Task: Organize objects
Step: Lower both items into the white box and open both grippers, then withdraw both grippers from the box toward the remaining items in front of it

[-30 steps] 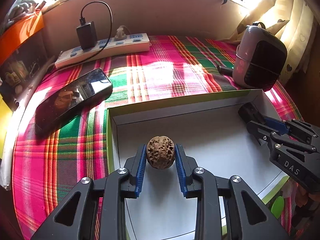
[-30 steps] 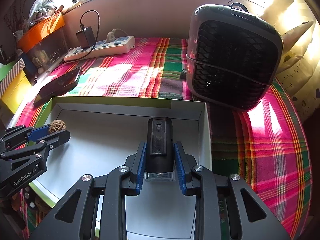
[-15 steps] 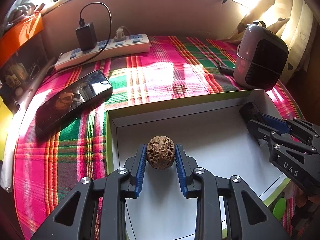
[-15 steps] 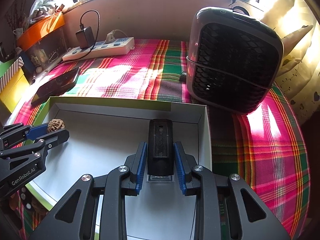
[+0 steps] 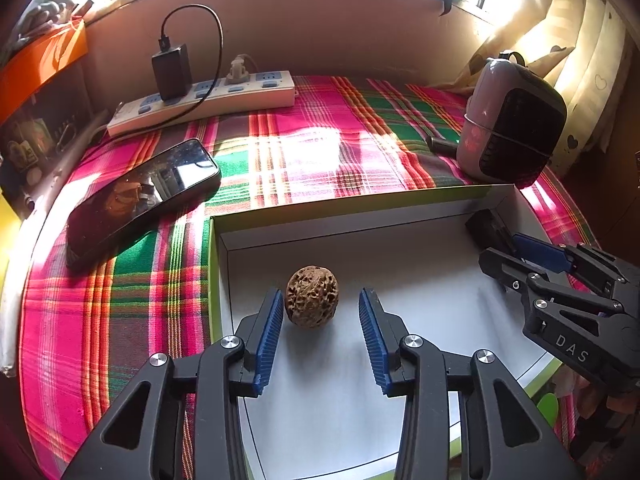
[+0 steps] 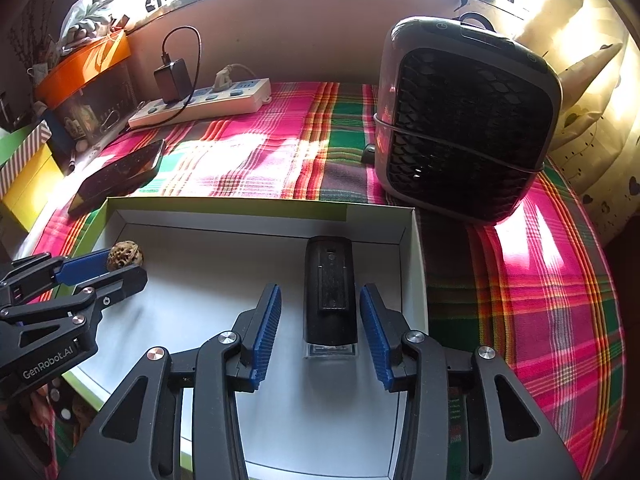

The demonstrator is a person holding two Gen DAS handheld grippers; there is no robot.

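Phone (image 5: 140,196), power strip (image 5: 204,100) and fan heater (image 6: 464,120) sit on plaid cloth (image 5: 320,152)

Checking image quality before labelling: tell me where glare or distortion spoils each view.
Left wrist view: sun washes out the plaid cloth and curtain; the phone mirrors the room; fisheye bends the edges. Right wrist view: glare on the cloth beside the fan; dark corners.
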